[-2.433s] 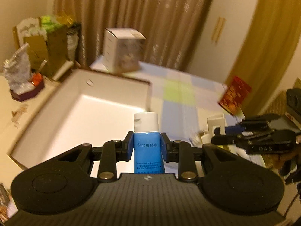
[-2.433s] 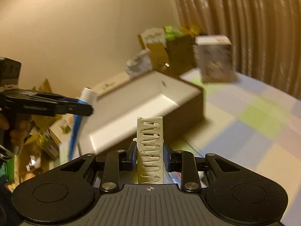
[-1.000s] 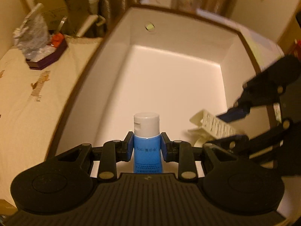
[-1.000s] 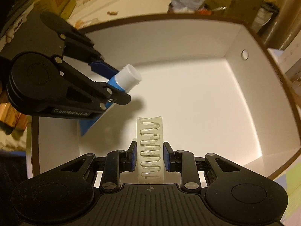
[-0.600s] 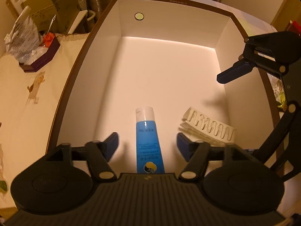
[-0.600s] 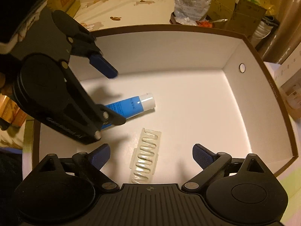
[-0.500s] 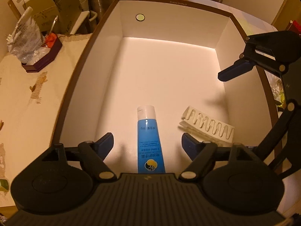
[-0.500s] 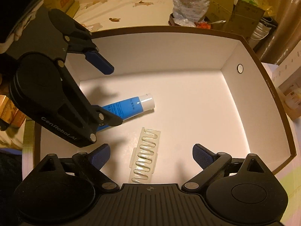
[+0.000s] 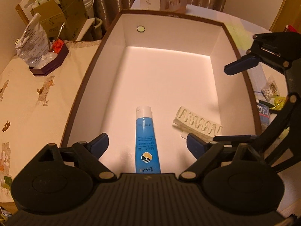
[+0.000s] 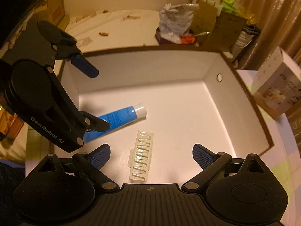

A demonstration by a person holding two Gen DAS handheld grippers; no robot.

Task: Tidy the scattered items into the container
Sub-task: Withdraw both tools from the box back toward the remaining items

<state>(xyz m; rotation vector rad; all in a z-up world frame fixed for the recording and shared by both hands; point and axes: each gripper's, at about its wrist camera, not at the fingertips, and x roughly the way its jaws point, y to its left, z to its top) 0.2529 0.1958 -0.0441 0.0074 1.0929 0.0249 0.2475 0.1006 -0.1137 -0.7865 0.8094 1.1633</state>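
Observation:
A blue tube with a white cap (image 9: 146, 137) lies flat on the floor of the white box with a brown rim (image 9: 169, 17). A cream ridged strip (image 9: 199, 123) lies beside it on the right. My left gripper (image 9: 147, 144) is open and empty above the tube. My right gripper (image 10: 151, 154) is open and empty above the strip (image 10: 142, 156). The right wrist view also shows the tube (image 10: 116, 119), the box (image 10: 250, 98) and the open left gripper (image 10: 94, 99). The right gripper's fingers (image 9: 239, 66) show at the right of the left wrist view.
A dark tray with a crinkled bag (image 9: 47, 64) and cardboard boxes (image 9: 56, 17) stand left of the box. A white printed carton (image 10: 278, 92) stands beyond its far end. Small packets (image 9: 270, 94) lie on the table to its right.
Both grippers carried their items over the box, then opened. The tube and the strip dropped to the box floor and lie still. Both grippers have since lifted slightly.

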